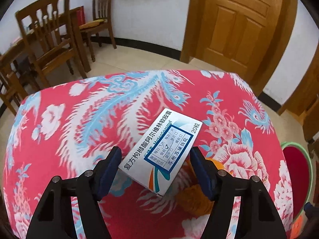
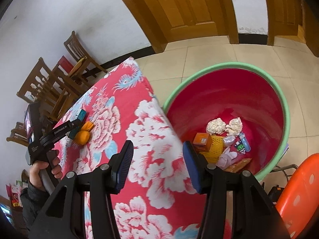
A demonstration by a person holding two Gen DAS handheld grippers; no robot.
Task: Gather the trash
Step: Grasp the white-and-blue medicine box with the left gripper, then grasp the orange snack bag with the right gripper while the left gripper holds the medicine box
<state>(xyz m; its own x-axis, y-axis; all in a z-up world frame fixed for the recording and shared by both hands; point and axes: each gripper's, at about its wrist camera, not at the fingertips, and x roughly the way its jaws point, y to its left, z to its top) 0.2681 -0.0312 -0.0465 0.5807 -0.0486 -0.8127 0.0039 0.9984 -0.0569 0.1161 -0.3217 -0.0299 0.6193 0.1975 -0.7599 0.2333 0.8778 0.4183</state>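
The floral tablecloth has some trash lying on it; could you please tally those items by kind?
Medicine box: 1
Orange peel pieces: 2
Total: 3

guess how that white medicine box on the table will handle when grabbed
The medicine box looks like thin printed card, so probably light and crushable under a hard squeeze. Its flat, glossy faces may slip on the tablecloth, but it should not roll.

Tablecloth [image 1: 83,107] bare beyond box [image 1: 159,149] — peel [image 1: 215,164] crowds its right.
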